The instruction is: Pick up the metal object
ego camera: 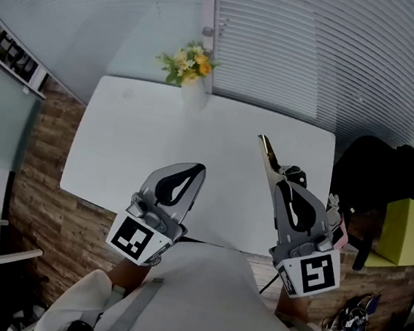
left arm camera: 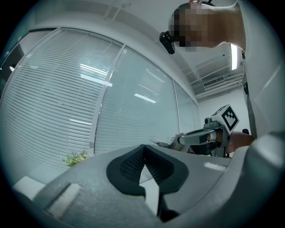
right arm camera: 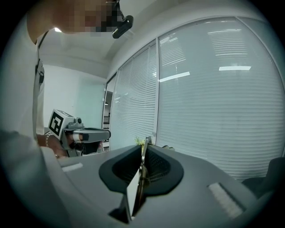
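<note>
The metal object (ego camera: pixel 268 156) is a slim, shiny tool that sticks out forward from my right gripper (ego camera: pixel 282 182), which is shut on it above the right part of the white table (ego camera: pixel 134 143). In the right gripper view the metal object (right arm camera: pixel 143 156) stands on edge as a thin strip between the dark pads. My left gripper (ego camera: pixel 197 169) hovers over the table's front edge, shut with nothing in it. In the left gripper view its pads (left arm camera: pixel 133 162) meet at the tip, and the right gripper (left arm camera: pixel 196 138) shows beyond with the metal object (left arm camera: pixel 159 143) poking out.
A small vase of yellow flowers (ego camera: pixel 190 70) stands at the table's far edge, against the window blinds. A black bag or chair (ego camera: pixel 377 177) and a yellow-green object (ego camera: pixel 412 228) lie right of the table. A shelf (ego camera: pixel 12 57) runs along the left wall.
</note>
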Available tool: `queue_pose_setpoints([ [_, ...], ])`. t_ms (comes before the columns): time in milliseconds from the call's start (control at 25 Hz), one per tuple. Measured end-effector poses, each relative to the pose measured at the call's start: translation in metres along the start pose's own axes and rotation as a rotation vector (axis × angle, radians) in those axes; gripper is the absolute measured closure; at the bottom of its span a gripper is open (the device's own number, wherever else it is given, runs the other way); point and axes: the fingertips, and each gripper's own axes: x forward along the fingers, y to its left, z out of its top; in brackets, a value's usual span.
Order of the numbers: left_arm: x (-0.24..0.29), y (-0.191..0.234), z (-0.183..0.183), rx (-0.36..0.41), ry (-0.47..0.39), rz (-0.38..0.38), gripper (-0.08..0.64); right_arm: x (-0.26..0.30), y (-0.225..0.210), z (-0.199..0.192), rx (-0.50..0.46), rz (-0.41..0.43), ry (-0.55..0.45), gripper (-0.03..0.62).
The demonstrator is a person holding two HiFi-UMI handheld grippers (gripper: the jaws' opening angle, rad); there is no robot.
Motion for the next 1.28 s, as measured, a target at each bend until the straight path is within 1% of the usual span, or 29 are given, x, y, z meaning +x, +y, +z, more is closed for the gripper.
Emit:
queue_pose_setpoints([
  [400,0.0011,-0.0008,0.0031,0.008,-0.007,0.002,0.558,-0.004,-0.0008,0.0065,-0.018,-0.008,-0.012,0.568],
  [1280,-0.0003,0.0014,0.0036,0.008,-0.014,0.006,0.558,-0.0032,-0.0003,0.0087,-0.016,-0.01,-0.018,0.568],
])
